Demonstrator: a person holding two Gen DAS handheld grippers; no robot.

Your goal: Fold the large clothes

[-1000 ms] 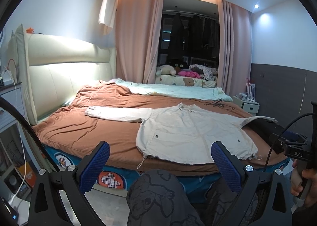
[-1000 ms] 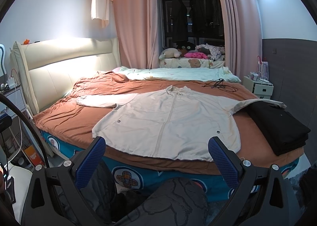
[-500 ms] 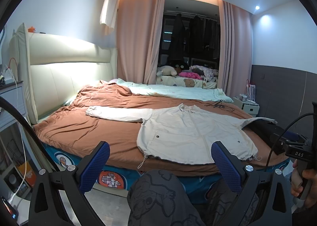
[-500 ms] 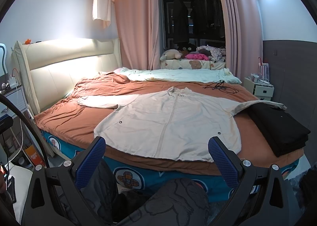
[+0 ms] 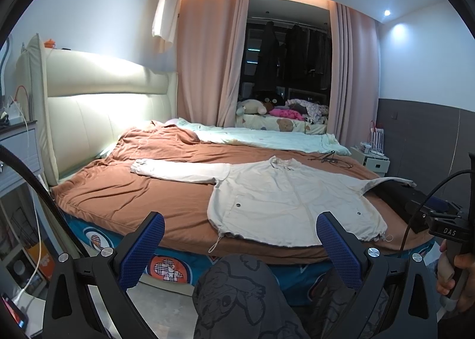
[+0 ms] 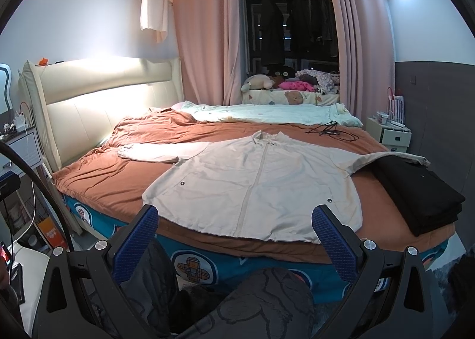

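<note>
The fingers of the left gripper point(image 5: 240, 247) and right gripper point(image 6: 242, 239) are held spread, with nothing gripped. Ahead, past the near bed point(image 6: 118, 190) edge, the cream jacket point(image 6: 252, 184) is laid flat, sleeves stretched sideways, hem nearest; the right gripper is judged nearer.

cream jacket point(image 5: 285, 199) lies flat on the bed point(image 5: 124, 199), left gripper point(image 5: 240, 238) wide.
</note>
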